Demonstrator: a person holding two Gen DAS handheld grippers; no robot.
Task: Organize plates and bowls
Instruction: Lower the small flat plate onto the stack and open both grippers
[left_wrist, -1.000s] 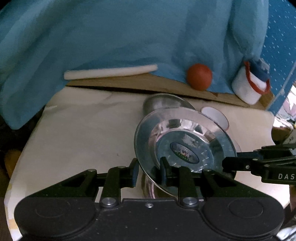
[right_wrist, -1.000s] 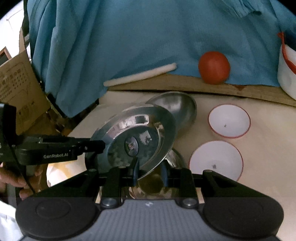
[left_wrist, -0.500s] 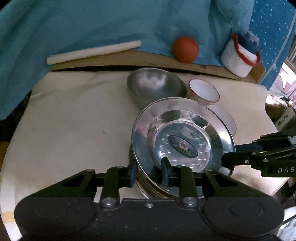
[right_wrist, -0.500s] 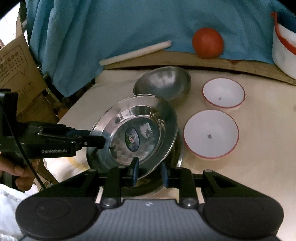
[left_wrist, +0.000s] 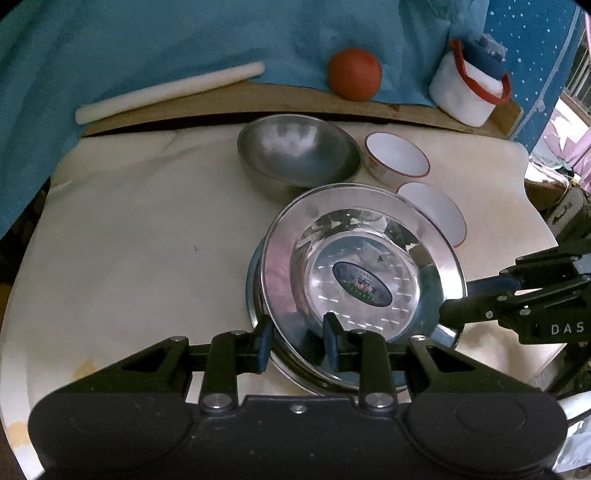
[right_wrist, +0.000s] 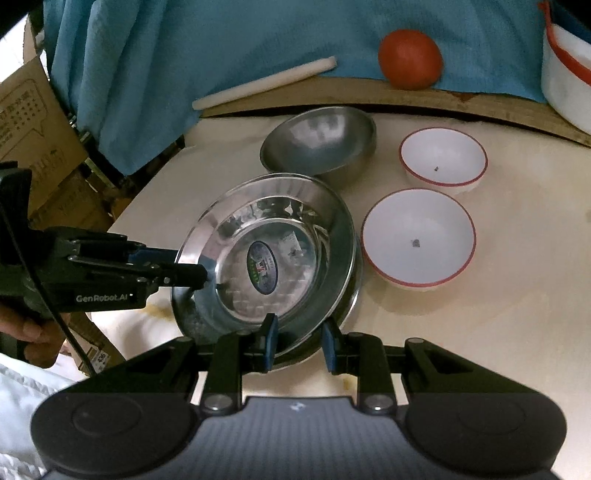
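A shiny steel plate (left_wrist: 362, 258) with an oval sticker hangs slightly tilted just over a second steel plate (left_wrist: 253, 295) on the cream table (left_wrist: 129, 240). My left gripper (left_wrist: 297, 343) is shut on its near rim, one pad outside and one inside the well. From the right, my right gripper (left_wrist: 454, 302) grips the opposite rim. In the right wrist view the same plate (right_wrist: 266, 240) sits between my right gripper (right_wrist: 299, 343) fingers, and the left gripper (right_wrist: 192, 266) clamps its left edge. The lower plate (right_wrist: 351, 295) shows underneath.
A steel bowl (left_wrist: 299, 155) stands behind the plates. Two white red-rimmed bowls (left_wrist: 397, 158) (left_wrist: 436, 214) sit to its right. A red ball (left_wrist: 354, 74), a white roll (left_wrist: 166, 92) and a white tub (left_wrist: 465, 92) line the back ledge. A cardboard box (right_wrist: 33, 122) stands left.
Both grippers have lowered the steeply tilted plate until it lies nearly flat over the lower plate. The left fingers stand a little wider apart than before.
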